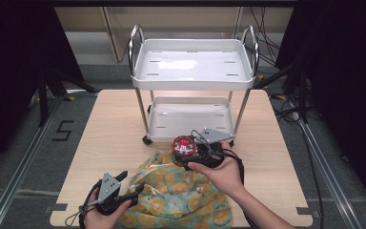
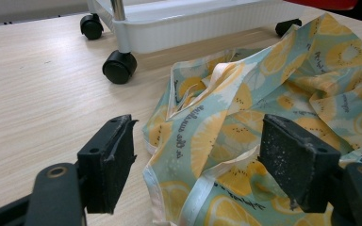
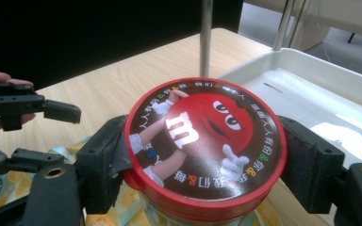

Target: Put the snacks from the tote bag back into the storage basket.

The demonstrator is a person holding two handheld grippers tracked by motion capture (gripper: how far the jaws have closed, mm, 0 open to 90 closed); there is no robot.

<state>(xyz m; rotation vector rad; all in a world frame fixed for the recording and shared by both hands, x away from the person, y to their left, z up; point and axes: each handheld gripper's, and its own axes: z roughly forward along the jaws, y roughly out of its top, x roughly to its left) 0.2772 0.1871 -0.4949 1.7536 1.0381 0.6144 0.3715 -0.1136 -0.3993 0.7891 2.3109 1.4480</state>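
- High view, lower middle: right gripper jaws clamped on the red-lidded jar, lifted above the lemon-print bag.
- Left gripper jaws apart beside the bag.
- Next, I'd guess: onto the cart shelf.

The high view looks from above the person's side, forward and down, and takes in the whole table, the cart and both hands from some distance. The left gripper view sits low, just over the table, and looks along its claw toward the cart wheels; the bag is very near. The right gripper view looks down from close onto the jar, with the cart's lower tray behind. Both gripper views share the bag and the cart with the high view.
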